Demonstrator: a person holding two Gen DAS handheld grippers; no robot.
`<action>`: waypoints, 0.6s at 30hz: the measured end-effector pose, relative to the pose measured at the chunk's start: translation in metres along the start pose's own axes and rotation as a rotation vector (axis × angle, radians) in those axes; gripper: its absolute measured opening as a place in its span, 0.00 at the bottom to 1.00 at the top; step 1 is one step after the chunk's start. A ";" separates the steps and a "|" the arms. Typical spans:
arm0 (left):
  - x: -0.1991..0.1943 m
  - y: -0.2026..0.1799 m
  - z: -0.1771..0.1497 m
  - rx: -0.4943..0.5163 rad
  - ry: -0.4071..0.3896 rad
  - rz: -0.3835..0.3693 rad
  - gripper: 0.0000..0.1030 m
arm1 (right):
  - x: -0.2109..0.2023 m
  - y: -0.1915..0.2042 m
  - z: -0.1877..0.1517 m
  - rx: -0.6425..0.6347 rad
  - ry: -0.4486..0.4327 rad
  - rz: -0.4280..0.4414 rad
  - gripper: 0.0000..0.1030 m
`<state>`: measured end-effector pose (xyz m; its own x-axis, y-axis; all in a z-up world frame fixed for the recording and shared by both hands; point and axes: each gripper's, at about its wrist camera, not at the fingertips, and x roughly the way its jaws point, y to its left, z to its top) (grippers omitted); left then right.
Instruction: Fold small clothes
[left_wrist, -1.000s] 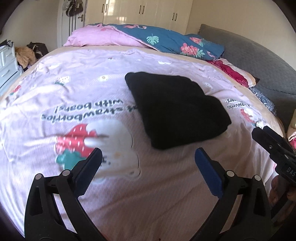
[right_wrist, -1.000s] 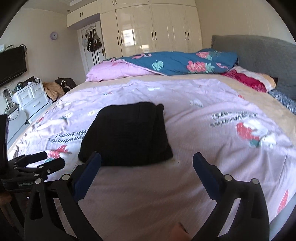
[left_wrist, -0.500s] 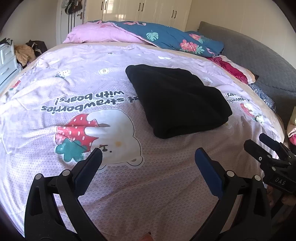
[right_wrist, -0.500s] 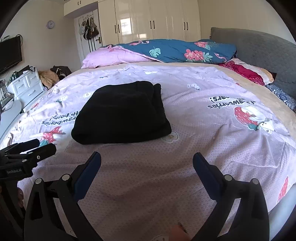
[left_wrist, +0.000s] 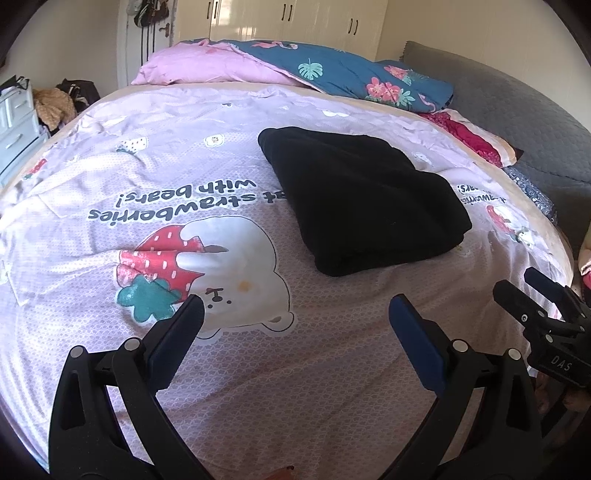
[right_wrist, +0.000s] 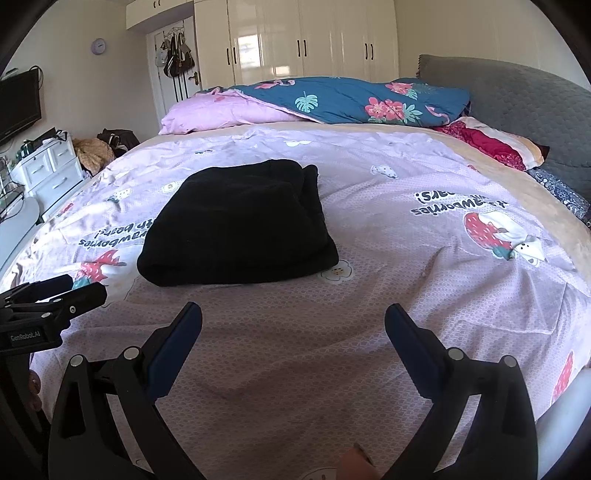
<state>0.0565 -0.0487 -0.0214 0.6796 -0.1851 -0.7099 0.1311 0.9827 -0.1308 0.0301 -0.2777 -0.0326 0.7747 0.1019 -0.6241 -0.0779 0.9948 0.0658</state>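
Left wrist view: black garment folded on bedspread; nothing left unfolded in sight. Left tongs wide, empty. Right tongs likewise.

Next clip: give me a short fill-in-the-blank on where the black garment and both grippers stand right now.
1. The folded black garment lies on the pink ____ sheet.
2. The left gripper holds ____.
3. The right gripper has its jaws ____.
4. The floral duvet piled at the far edge of the bed is mainly ____.

Missing words: bed; nothing; open; blue
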 end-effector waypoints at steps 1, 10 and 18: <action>0.000 0.000 0.000 -0.001 0.000 0.002 0.91 | 0.000 0.000 0.000 0.000 0.001 0.000 0.96; 0.000 0.002 0.001 -0.003 0.001 0.015 0.91 | 0.001 0.000 -0.001 -0.002 0.006 -0.009 0.96; 0.001 0.003 0.001 0.000 0.004 0.017 0.91 | 0.002 0.001 -0.002 -0.005 0.010 -0.015 0.96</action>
<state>0.0582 -0.0460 -0.0214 0.6786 -0.1680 -0.7150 0.1196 0.9858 -0.1181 0.0303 -0.2763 -0.0351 0.7693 0.0874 -0.6329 -0.0698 0.9962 0.0527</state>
